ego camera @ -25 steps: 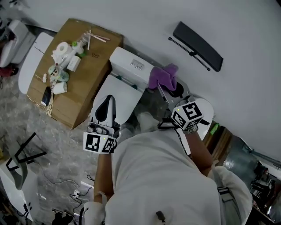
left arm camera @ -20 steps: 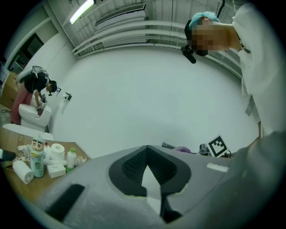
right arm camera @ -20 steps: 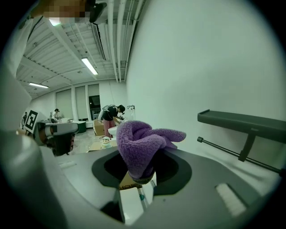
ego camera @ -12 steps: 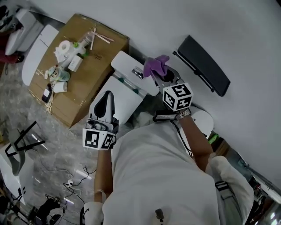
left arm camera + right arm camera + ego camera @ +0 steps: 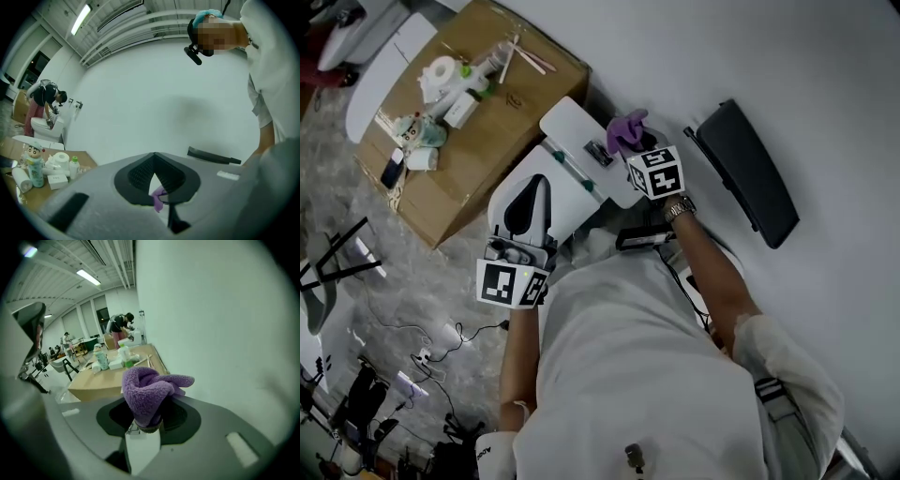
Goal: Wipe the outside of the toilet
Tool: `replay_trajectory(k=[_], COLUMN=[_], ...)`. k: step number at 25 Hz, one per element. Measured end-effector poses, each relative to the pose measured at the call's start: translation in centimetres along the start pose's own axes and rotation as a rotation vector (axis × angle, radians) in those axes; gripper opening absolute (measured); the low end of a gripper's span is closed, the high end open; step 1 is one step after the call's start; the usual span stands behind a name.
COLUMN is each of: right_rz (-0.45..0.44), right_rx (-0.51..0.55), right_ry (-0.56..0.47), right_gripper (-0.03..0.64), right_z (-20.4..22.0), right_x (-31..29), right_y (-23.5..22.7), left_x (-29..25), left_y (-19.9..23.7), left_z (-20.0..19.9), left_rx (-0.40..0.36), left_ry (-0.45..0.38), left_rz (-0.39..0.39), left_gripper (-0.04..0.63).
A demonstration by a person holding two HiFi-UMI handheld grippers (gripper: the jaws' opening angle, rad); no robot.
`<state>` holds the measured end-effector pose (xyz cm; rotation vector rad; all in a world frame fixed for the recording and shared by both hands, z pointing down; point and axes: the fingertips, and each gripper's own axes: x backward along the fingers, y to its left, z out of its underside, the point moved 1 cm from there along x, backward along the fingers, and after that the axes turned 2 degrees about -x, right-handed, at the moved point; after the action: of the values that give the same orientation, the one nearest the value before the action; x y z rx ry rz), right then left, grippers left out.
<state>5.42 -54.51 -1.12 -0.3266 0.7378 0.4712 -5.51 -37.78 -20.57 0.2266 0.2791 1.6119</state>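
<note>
1. Seemingly the wiping is at its start. The fingers of the right gripper [image 5: 635, 144] are clamped on a bunched purple cloth [image 5: 625, 129], which sits at the right end of the tank [image 5: 572, 127].
2. That tank belongs to the toilet [image 5: 570, 211], which stands on the floor against the wall, just beside a cardboard box [image 5: 502, 103].
3. To do this well, I would press the cloth's thick fold flat onto the porcelain. I would then draw it in overlapping strokes across the tank top and down its sides, gripping firmly so the cloth cannot slip out.
4. The left gripper [image 5: 155, 163] hovers over the lid with its fingers [image 5: 136, 176] together and nothing between them. It is best kept clear of the strokes.
5. No brand or writing can be read. A bottle [image 5: 33, 164] on the box bears a cartoon figure, but its print is too small, and the grippers' cubes show only square markers.
</note>
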Motion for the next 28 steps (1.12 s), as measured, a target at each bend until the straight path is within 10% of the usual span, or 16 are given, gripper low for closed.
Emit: replay_trajectory(k=[28], right_rz=[-0.066], right_rx=[0.100], right_ry=[0.281], right_gripper=[0.146], right_z=[6.7], right_x=[-9.5], right_y=[3.1], left_x=[3.4], left_y=[3.9], left_z=[-0.4], left_rx=[0.028], left_ry=[-0.025], left_rz=[-0.112], left_gripper=[0.005])
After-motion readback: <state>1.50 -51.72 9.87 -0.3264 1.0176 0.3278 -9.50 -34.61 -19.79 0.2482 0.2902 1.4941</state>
